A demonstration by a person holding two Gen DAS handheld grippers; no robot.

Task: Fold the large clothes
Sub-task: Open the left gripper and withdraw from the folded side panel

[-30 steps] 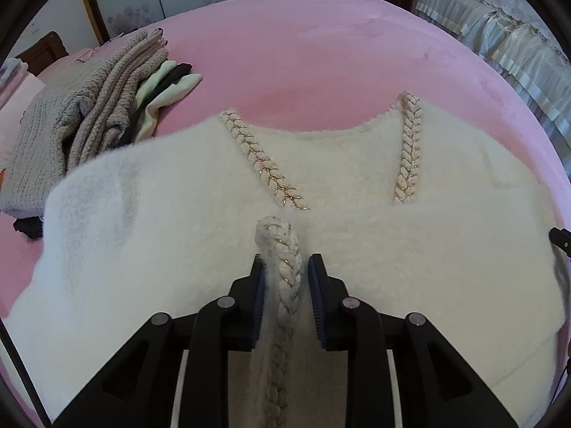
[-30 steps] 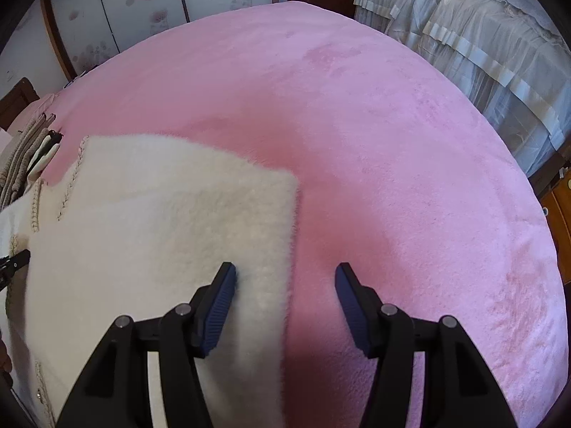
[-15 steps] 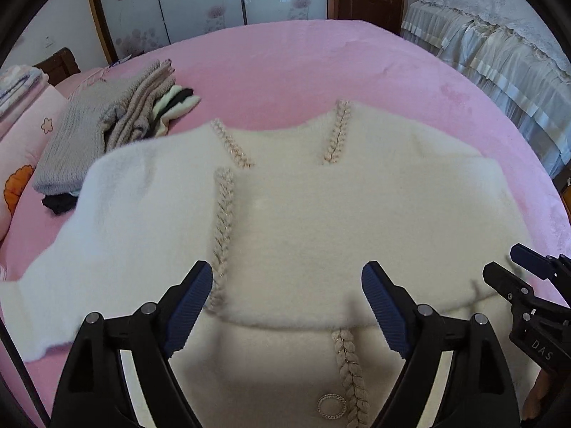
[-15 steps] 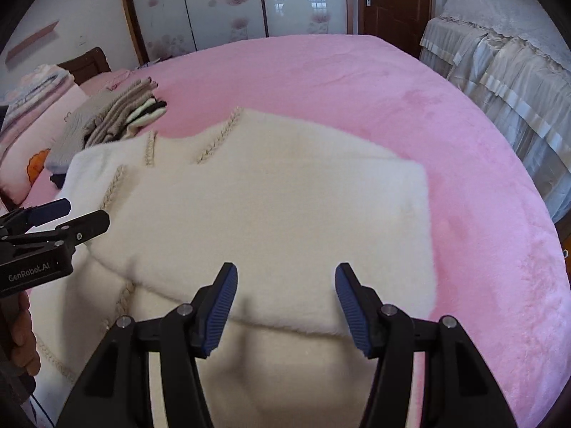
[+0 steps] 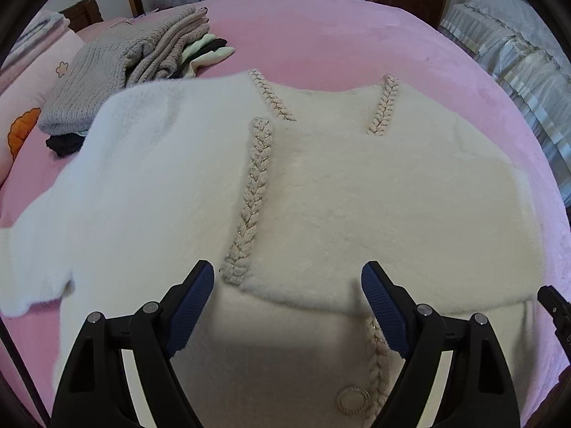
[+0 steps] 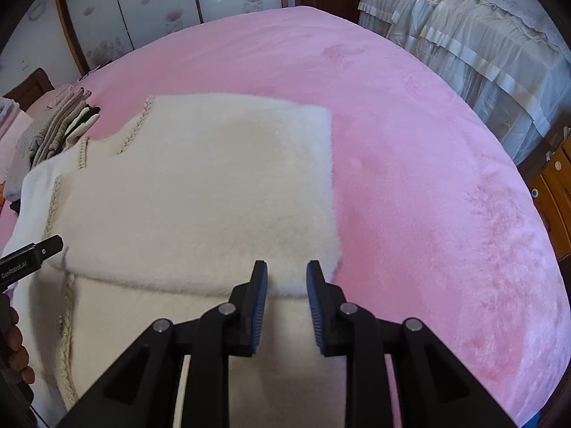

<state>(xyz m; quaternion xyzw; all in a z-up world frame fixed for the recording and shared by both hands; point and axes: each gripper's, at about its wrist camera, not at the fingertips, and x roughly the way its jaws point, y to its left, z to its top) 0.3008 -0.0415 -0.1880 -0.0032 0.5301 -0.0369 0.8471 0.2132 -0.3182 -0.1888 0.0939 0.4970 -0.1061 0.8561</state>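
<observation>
A fluffy white cardigan with braided beige trim lies on the pink bed; its right side is folded across the front. It also shows in the right wrist view. My left gripper is open wide and empty, hovering above the folded edge near the trim. My right gripper has its jaws narrowed but apart, empty, just above the fold's near right corner. The left sleeve lies spread out to the left.
A stack of folded grey and beige knitwear lies at the back left of the pink bedspread. A second bed with a pale frilled cover stands to the right. A wooden cabinet is at far right.
My left gripper let go of the braided trim, opened wide and pulled back. The cardigan's right side now lies folded over. My right gripper's jaws have narrowed and it has moved near the fold's corner.
</observation>
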